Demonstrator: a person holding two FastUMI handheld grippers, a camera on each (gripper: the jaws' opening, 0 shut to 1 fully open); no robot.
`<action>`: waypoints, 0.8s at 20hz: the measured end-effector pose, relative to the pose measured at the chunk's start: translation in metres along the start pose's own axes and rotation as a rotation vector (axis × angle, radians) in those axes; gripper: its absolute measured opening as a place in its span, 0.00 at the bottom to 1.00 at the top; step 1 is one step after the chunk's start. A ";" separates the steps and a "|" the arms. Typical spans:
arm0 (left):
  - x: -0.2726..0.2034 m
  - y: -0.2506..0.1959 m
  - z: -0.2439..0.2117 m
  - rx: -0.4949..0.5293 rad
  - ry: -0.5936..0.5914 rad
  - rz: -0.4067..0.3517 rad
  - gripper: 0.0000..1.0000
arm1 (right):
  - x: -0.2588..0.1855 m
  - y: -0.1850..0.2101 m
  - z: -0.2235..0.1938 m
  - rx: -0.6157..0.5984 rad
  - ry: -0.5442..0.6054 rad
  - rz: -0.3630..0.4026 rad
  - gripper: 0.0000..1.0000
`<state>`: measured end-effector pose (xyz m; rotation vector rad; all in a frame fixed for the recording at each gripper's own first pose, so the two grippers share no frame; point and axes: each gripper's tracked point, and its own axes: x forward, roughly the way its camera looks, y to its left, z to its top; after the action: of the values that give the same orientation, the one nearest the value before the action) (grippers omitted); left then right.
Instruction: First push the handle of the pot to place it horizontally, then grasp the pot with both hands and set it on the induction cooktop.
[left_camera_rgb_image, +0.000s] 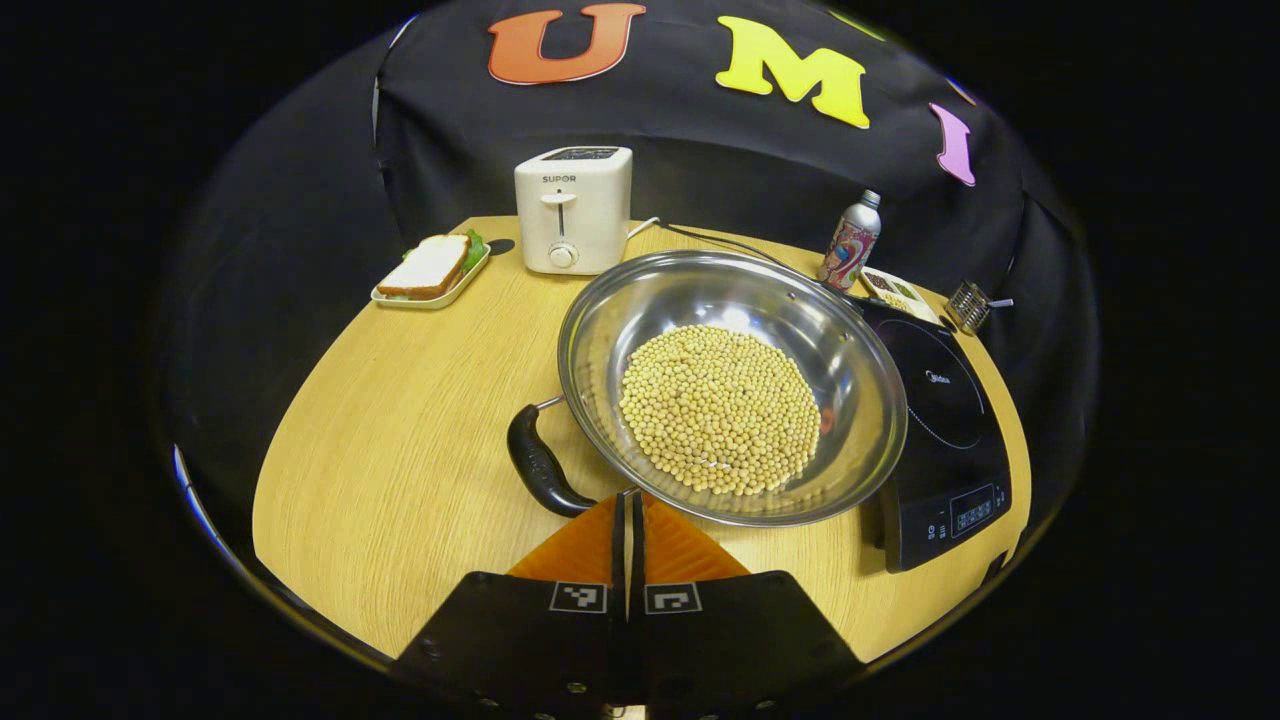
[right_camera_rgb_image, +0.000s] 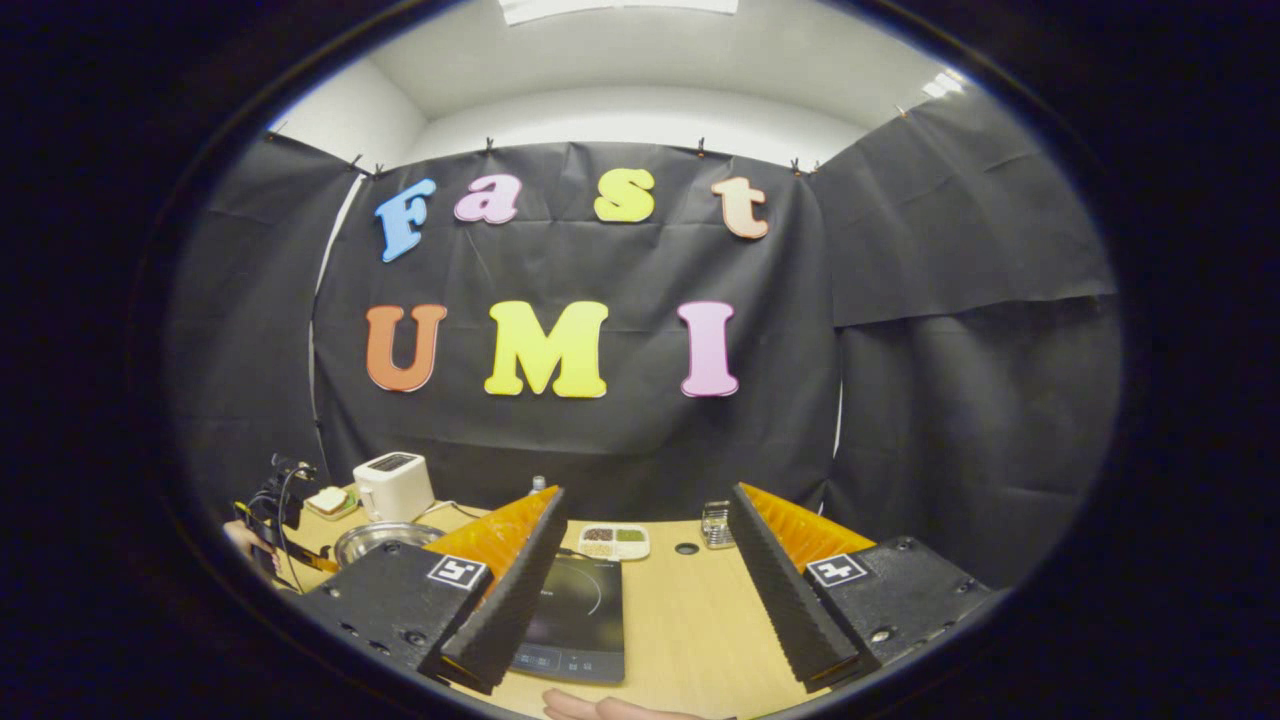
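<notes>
A wide steel pot (left_camera_rgb_image: 600, 330) holding yellow beans (left_camera_rgb_image: 718, 408) rests on the wooden table, its right rim overlapping the black induction cooktop (left_camera_rgb_image: 940, 400). Its black handle (left_camera_rgb_image: 540, 462) points toward the near left. My left gripper (left_camera_rgb_image: 628, 497) is shut with nothing between its fingers, the tips right beside the handle's near end at the pot's front rim. In the right gripper view, my right gripper (right_camera_rgb_image: 645, 500) stands open, high above the cooktop (right_camera_rgb_image: 580, 610). The pot (right_camera_rgb_image: 378, 540) lies far left there, next to the other gripper (right_camera_rgb_image: 275, 500).
A white toaster (left_camera_rgb_image: 573, 208) and a sandwich on a tray (left_camera_rgb_image: 432, 270) stand at the back left. A can (left_camera_rgb_image: 851, 240), a divided dish (left_camera_rgb_image: 893, 290) and a small metal rack (left_camera_rgb_image: 968, 305) sit behind the cooktop. A hand (right_camera_rgb_image: 600, 708) shows at the table's near edge.
</notes>
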<state>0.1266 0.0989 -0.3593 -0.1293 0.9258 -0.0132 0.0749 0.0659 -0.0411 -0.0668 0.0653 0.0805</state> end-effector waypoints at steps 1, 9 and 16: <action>0.002 0.005 0.002 -0.001 -0.002 0.005 0.00 | 0.001 0.001 0.002 0.001 -0.005 -0.004 0.96; 0.016 0.031 0.021 0.013 0.033 0.007 0.00 | 0.015 0.021 0.003 0.016 0.003 0.017 1.00; 0.030 0.047 0.039 0.032 0.080 0.033 0.00 | 0.039 0.029 -0.004 0.025 0.023 0.025 0.97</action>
<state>0.1742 0.1474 -0.3654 -0.0842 1.0076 -0.0022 0.1113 0.0975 -0.0491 -0.0416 0.0898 0.1042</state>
